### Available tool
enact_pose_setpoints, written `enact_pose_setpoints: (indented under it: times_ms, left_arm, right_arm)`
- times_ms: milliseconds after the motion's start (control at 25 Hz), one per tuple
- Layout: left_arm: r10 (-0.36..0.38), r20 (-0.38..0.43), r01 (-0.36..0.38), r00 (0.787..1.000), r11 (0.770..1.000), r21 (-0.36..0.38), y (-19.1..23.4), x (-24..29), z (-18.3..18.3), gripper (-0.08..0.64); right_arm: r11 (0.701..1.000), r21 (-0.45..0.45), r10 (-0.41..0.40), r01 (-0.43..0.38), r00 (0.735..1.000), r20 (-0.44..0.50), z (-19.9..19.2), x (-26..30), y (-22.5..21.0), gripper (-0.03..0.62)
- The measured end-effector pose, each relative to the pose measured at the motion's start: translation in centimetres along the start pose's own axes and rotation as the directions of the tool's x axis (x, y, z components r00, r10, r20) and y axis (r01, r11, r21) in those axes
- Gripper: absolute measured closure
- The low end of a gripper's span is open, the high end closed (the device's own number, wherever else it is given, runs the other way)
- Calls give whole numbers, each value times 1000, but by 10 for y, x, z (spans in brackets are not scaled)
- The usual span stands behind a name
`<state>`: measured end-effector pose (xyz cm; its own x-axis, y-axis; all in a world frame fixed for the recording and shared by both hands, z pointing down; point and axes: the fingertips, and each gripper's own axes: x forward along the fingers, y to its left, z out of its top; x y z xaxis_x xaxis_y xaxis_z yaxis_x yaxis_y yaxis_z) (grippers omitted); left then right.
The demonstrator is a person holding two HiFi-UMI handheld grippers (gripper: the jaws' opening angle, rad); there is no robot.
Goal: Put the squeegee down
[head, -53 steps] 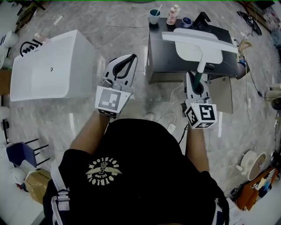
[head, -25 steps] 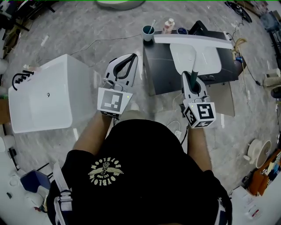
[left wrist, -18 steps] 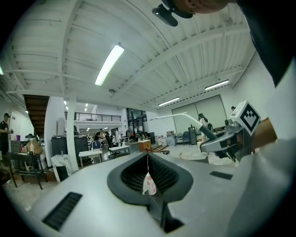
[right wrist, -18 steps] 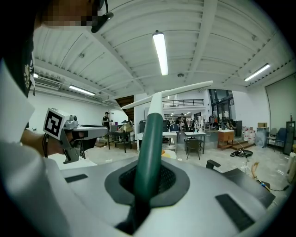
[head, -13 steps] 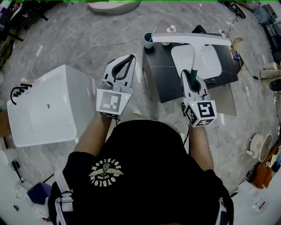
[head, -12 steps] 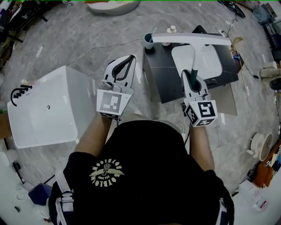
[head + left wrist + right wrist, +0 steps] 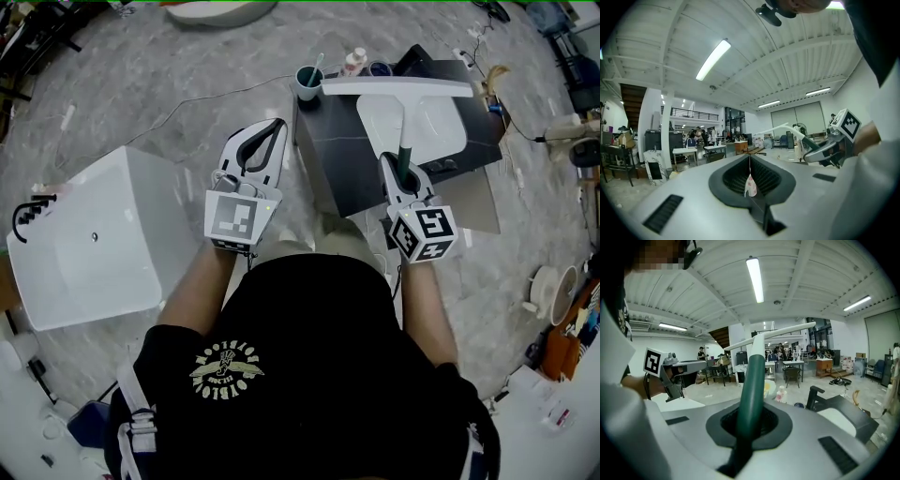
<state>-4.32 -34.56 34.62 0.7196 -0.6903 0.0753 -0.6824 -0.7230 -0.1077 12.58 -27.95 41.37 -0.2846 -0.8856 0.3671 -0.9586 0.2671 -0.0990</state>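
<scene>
Writing on shirt: yellow lettering curves round an emblem on the person's black shirt (image 7: 223, 366); it appears upside down and I cannot read it.
Markers: a black-and-white square pattern on each gripper's cube, no words.
Bottle label: the small bottle (image 7: 354, 61) is too small to read.
Squeegee (image 7: 396, 87): its white blade lies crosswise above the back of the dark counter (image 7: 337, 164). The green handle runs back into the right gripper, which holds it clear of the countertop.
Right gripper (image 7: 397, 167): jaws clamped on the green handle.
Left gripper (image 7: 272, 127): jaws together, out over the floor left of the counter. A small pale scrap (image 7: 750, 185) sits at their seam.
On the counter: a white basin (image 7: 441, 127) fills much of the top. A green cup (image 7: 307, 81), the bottle and a black faucet (image 7: 417, 58) line the back edge near the blade.
Elsewhere: a white tub (image 7: 94, 248) stands at left on the marbled floor (image 7: 187, 56), which is crossed by cables.
</scene>
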Motion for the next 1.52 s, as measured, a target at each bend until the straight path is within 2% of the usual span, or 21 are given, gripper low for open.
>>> enact_pose_setpoints:
  times_ms: [480, 840, 1200, 1520]
  left_arm:
    - [25, -14, -25, 1000, 1000, 15, 2, 28, -6, 535]
    - [74, -30, -73, 997, 997, 40, 6, 62, -7, 535]
    - [101, -66, -99, 993, 995, 31, 11, 83, -16, 535]
    - [92, -82, -89, 992, 995, 34, 4, 96, -24, 535]
  right_arm:
    - [996, 63, 70, -63, 991, -116, -57, 40, -35, 563]
    - [993, 71, 109, -96, 971, -210, -96, 72, -65, 563]
    - [988, 89, 147, -126, 945, -292, -130, 100, -78, 563]
    - [984, 99, 177, -151, 909, -377, -174, 117, -78, 563]
